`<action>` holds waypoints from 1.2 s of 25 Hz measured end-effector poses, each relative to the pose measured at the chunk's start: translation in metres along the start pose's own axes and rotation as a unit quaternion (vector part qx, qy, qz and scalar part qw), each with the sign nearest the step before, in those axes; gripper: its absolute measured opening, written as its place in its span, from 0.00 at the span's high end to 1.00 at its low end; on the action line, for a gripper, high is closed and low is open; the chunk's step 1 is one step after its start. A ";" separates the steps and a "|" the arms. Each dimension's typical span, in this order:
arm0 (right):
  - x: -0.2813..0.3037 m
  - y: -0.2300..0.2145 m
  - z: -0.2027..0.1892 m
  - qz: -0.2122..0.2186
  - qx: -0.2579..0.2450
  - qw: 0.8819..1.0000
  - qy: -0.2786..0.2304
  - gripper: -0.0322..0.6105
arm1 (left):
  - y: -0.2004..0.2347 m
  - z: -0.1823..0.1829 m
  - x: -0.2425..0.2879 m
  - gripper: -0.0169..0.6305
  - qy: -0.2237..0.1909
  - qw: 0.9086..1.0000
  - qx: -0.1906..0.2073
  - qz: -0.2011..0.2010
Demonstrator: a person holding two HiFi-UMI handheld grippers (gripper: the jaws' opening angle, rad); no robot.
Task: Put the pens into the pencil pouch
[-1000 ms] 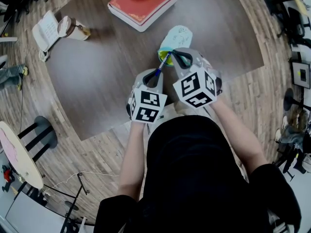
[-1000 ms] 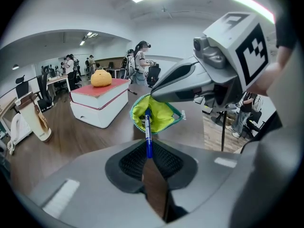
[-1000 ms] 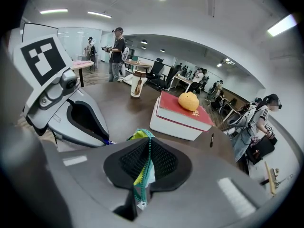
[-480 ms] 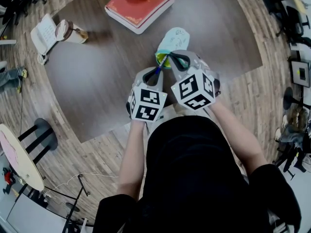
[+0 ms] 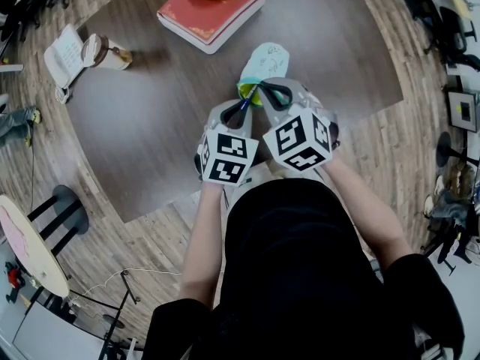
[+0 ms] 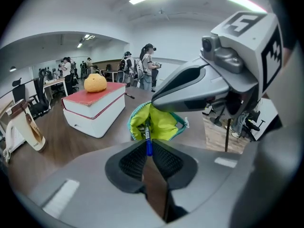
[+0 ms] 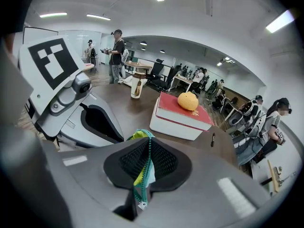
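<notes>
left claw (image 5: 241,113) clamped on blue pen (image 6: 148,145), tip aimed into pencil pouch (image 6: 164,122) mouth | right claw (image 7: 147,145) pinched tight on zipper edge (image 7: 143,183), lifting it so the mouth gapes | pen at opening, not released | pouch on bench (image 5: 150,103)

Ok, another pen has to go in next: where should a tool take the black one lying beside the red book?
Mid-barrel, coming down from above with the jaws across it. The black pen lies flat on the table, apart from the red book, so both long sides look free.
</notes>
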State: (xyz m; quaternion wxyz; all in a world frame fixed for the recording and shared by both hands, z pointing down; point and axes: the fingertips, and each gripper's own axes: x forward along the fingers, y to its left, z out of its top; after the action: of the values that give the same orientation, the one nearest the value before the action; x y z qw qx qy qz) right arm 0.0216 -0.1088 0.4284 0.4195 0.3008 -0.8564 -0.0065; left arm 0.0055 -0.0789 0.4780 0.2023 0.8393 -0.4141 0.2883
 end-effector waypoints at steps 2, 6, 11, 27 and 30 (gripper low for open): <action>0.000 0.001 0.000 0.002 0.002 1.000 -0.001 0.92 | 0.000 0.001 0.001 0.92 0.001 1.000 0.002 0.001; 0.000 0.002 -0.001 0.005 0.000 1.000 -0.004 0.92 | -0.002 0.003 0.004 0.92 0.003 1.000 0.005 -0.002; -0.002 0.002 -0.001 0.007 0.000 1.000 -0.005 0.92 | -0.003 0.007 0.008 0.92 -0.003 1.000 0.007 -0.001; -0.004 -0.005 -0.001 0.004 -0.002 1.000 -0.006 0.92 | -0.003 0.014 0.012 0.91 -0.017 1.000 0.011 0.002; -0.004 -0.004 0.000 0.003 -0.003 1.000 -0.005 0.92 | -0.002 0.016 0.012 0.90 -0.024 1.000 0.015 0.003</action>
State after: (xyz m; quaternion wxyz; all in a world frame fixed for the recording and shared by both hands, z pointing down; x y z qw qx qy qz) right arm 0.0254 -0.1105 0.4242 0.4160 0.2966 -0.8596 -0.0094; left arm 0.0181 -0.0938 0.4730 0.1789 0.8477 -0.4172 0.2744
